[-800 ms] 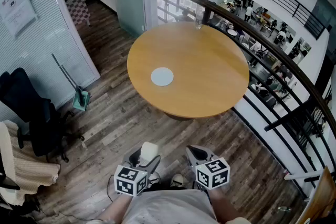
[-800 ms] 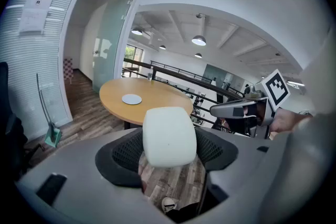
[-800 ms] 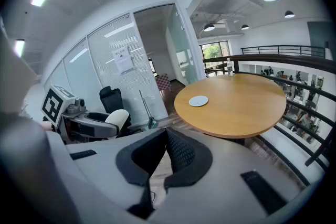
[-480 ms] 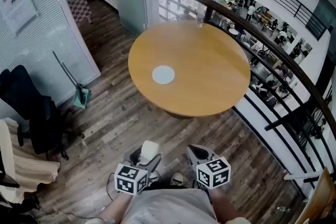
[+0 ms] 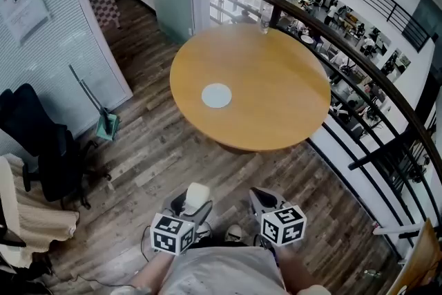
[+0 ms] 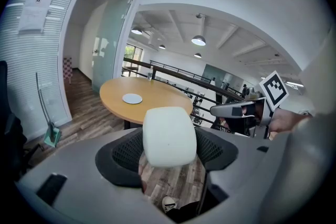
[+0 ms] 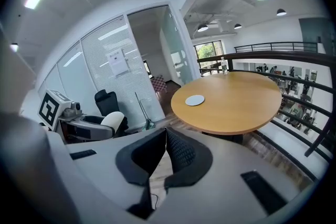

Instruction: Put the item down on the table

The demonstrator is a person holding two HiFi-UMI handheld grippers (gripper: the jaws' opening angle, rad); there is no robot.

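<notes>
- The item (image 5: 197, 194) is a pale, cream-white block with rounded corners and a smooth, matte face. It bears no print, and it looks soft and light, though that is a guess.
- It sits low in the head view, just left of centre, and fills the middle of the left gripper view.
- The left hand-held gripper (image 5: 189, 208) has it clamped between its two dark mesh pads. The jaws are parted only by the width of the block, which pokes out past their tips.
- The right hand-held gripper (image 7: 165, 140) holds nothing. Its pads are pressed together, and it hangs at the lower centre of the head view, just beside the left one.
- The step in hand looks like the carry. The block is up in the air over the wood floor (image 5: 173, 162), well apart from the counter.
- The round wooden counter (image 5: 276, 100) fills the upper middle of the head view. A small white disc (image 5: 217, 94) lies on its left half, and the rest of its top is mostly bare.
- The next move calls for closing the gap to the counter, lowering the block onto a bare patch away from the disc, and only then parting the jaws.
- Beyond the counter, a dark railing (image 5: 359, 55) curves across the upper right, and a black chair (image 5: 41, 148) stands at the left edge.
</notes>
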